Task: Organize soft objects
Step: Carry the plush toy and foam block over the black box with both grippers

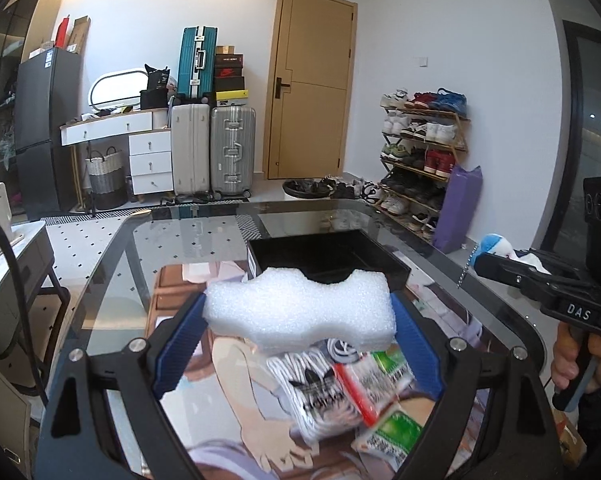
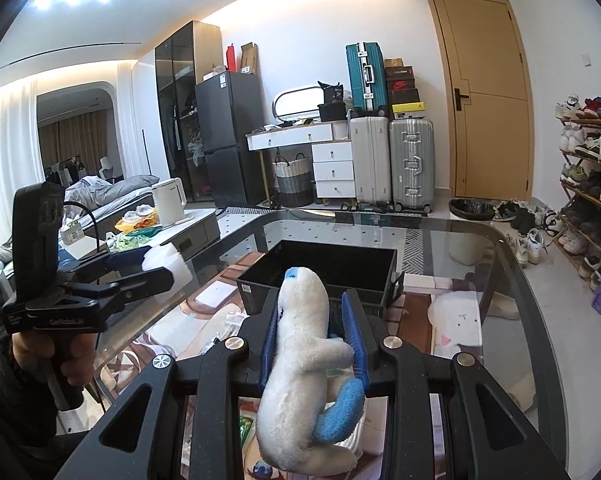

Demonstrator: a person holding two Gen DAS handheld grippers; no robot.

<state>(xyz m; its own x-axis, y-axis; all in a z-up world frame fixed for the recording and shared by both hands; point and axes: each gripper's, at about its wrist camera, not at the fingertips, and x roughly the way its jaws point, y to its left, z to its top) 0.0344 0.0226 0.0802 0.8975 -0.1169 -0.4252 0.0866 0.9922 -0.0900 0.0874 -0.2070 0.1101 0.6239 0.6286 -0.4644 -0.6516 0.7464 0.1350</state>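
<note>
My left gripper is shut on a white foam block, its blue pads pressing both ends, lifted above the glass table. Just beyond the block stands a black bin. My right gripper is shut on a white plush toy with blue flippers, which hangs between its blue pads in front of the same black bin. The right gripper also shows at the right edge of the left wrist view, and the left gripper with the foam at the left of the right wrist view.
White socks with a black logo and green snack packets lie under the left gripper. Suitcases, a white dresser, a shoe rack and a side table with a kettle stand around the table.
</note>
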